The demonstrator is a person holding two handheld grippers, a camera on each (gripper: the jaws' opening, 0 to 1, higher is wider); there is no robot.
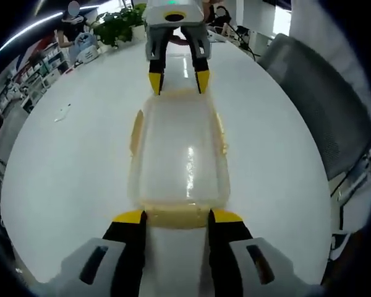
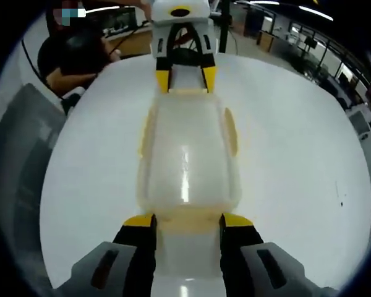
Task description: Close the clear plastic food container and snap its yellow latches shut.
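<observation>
Clear rectangular plastic food container, yellow latches: long axis runs between our left gripper and right gripper; jaws of both part-open, straddling opposite end latches, gripping nothing.

The food container was clear and almost colourless, with pale yellow latches on its sides. The desk was plain glossy white. Each hand-held gripper, left and right, had black fingers with bright yellow tips and a light grey body. The chair was grey. The plant was green.
</observation>
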